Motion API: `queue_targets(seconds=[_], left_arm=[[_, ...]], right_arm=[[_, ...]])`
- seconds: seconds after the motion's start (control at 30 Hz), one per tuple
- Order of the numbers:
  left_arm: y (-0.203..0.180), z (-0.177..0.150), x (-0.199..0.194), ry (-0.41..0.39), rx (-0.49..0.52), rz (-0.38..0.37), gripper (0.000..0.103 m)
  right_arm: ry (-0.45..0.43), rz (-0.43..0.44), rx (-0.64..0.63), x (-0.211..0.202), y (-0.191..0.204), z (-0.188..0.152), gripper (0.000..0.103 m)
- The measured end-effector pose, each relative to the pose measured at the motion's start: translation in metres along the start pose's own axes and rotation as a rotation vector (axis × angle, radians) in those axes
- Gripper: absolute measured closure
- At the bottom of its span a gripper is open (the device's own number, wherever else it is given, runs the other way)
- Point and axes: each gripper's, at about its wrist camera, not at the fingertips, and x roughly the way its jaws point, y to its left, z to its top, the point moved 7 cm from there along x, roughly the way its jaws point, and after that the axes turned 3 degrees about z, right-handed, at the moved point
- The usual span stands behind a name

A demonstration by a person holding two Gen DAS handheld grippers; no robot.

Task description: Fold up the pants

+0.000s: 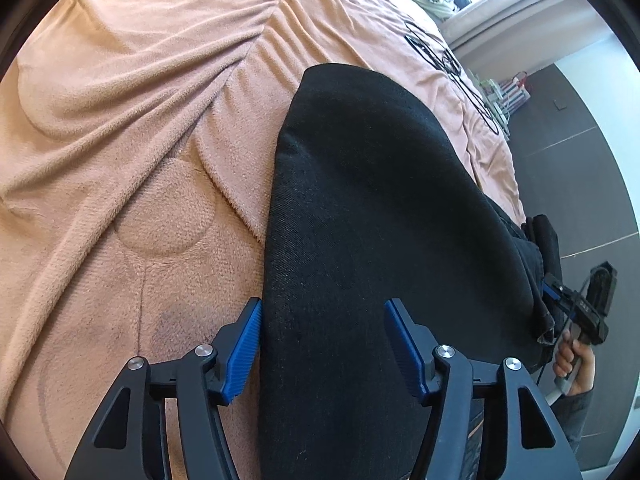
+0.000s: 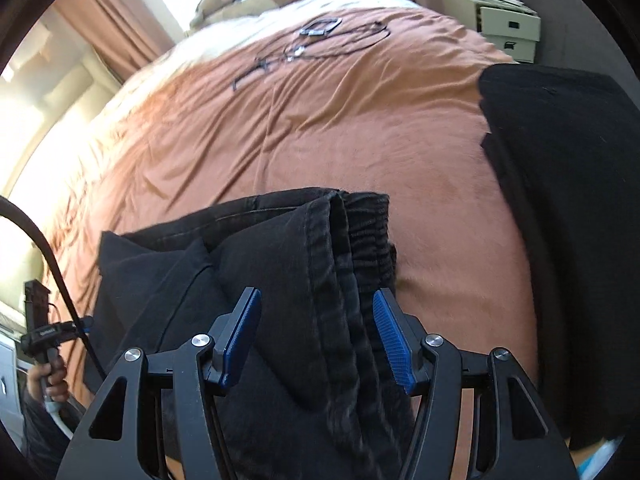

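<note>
Lying on bed: black pants (image 1: 360, 208) spread over a peach-orange bedspread (image 1: 120, 140), near its edge.
Left hand-held gripper (image 1: 322, 344): jaws spread, blue pads (image 1: 242, 350) standing on either side of a flat dark stretch of the pants; the left pad sits at the fabric's edge, the right pad over the cloth, neither pinching it.
Right hand-held gripper (image 2: 316, 338): jaws spread above a bunched part of the pants (image 2: 280, 264) with a stitched hem and gathered waistband; cloth lies between the pads, no squeeze visible.
Second dark piece: black fabric (image 2: 560, 220) lies to the right, apart from the bunched part.
Further back: thin cables (image 2: 320, 40) on the bedspread.
Person: a hand (image 1: 572, 360) grips the right handle.
</note>
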Motion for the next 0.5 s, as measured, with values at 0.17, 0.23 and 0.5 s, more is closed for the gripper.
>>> queue_targets(seconds=[0.17, 0.23, 0.5], left_arm=[[-0.001, 0.000, 0.000, 0.000, -0.003, -0.001, 0.039], [-0.001, -0.001, 0.001, 0.000, -0.004, -0.001, 0.039], [0.000, -0.004, -0.001, -0.002, -0.002, -0.005, 0.039]], right_arm=[[0.076, -0.013, -0.052, 0.033, 0.007, 0.021, 0.047], [0.081, -0.011, -0.055, 0.041, 0.006, 0.028, 0.051], [-0.055, -0.013, -0.131, 0.011, 0.032, 0.034, 0.094]])
